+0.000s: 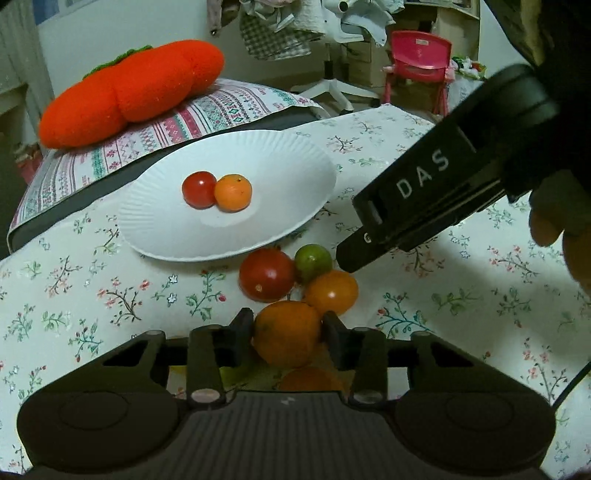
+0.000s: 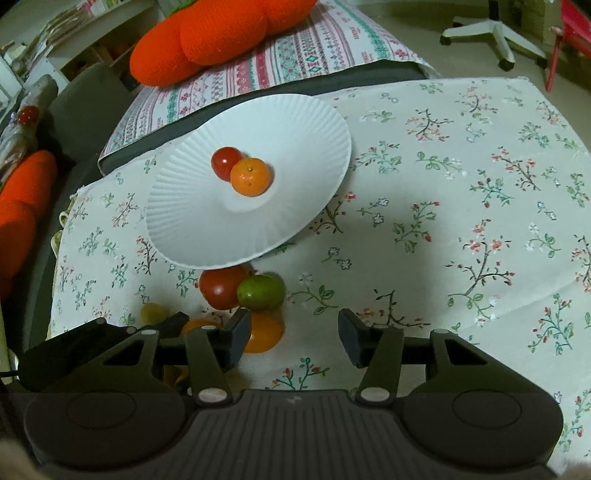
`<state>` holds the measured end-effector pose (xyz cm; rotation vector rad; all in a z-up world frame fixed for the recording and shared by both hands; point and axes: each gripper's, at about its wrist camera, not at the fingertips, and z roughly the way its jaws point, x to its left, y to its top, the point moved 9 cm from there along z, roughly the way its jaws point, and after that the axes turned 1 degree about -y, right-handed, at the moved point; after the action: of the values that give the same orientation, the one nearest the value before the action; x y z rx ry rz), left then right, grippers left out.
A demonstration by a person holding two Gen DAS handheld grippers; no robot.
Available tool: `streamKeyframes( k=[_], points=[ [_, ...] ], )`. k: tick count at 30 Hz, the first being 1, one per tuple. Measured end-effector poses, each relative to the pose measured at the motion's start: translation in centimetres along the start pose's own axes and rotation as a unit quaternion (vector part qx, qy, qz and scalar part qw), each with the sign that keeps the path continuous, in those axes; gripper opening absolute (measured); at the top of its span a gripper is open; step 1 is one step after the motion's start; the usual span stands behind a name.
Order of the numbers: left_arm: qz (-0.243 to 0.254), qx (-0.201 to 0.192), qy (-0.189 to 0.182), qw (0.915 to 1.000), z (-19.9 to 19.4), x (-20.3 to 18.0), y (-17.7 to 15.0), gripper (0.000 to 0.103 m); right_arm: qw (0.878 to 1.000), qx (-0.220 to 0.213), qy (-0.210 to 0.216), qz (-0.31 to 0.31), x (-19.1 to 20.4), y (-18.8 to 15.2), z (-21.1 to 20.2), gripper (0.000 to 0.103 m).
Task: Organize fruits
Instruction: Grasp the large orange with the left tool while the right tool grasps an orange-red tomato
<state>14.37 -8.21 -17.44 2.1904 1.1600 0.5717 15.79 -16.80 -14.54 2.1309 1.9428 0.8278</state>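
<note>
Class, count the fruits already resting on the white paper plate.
2: a red tomato and an orange fruit, touching near the middle of the plate. None seems hidden there.

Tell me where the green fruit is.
The green fruit lies on the tablecloth just below the paper plate, touching the big red tomato.

- A floral tablecloth, cream with small sprigs, covers the surface.
- A large orange plush cushion with a green knitted top lies on a striped, patterned pillow at the cloth's far edge.
- A second orange plush shows at the left edge of the right wrist view.
- A pink plastic chair stands on the floor behind.
- The white star base of a swivel chair stands near it.
- Checked cloth hangs in the background.
</note>
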Motion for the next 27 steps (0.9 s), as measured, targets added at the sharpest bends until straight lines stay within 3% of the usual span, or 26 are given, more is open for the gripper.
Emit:
streamKeyframes(
  k=[5, 9, 18, 24, 27],
  points=[
    [-0.011, 0.000, -0.006, 0.9999, 0.1, 0.0, -0.2, 0.032, 1.000, -0.004, 0.003, -0.012, 0.6, 0.0, 0.0, 0.050],
    [-0.018, 0.029, -0.005, 0.9994, 0.9, -0.1, -1.0, 0.033, 1.000, -0.006, -0.002, -0.019, 0.7, 0.0, 0.0, 0.050],
    [-0.043, 0.012, -0.014, 0.9989, -0.6, 1.3, -0.4, 0.028, 0.998, -0.013, 0.006, -0.055, 1.5, -0.4, 0.7, 0.050],
    [-0.032, 0.015, -0.014, 0.9993, -1.1, 1.5, -1.1, 0.028, 0.995, -0.015, 0.018, -0.099, 2.8, -1.1, 1.6, 0.050],
    [-0.028, 0.020, -0.007, 0.9994, -0.8, 1.4, -1.2, 0.028, 0.993, -0.013, 0.017, -0.117, 3.5, -1.5, 2.2, 0.042]
  ],
)
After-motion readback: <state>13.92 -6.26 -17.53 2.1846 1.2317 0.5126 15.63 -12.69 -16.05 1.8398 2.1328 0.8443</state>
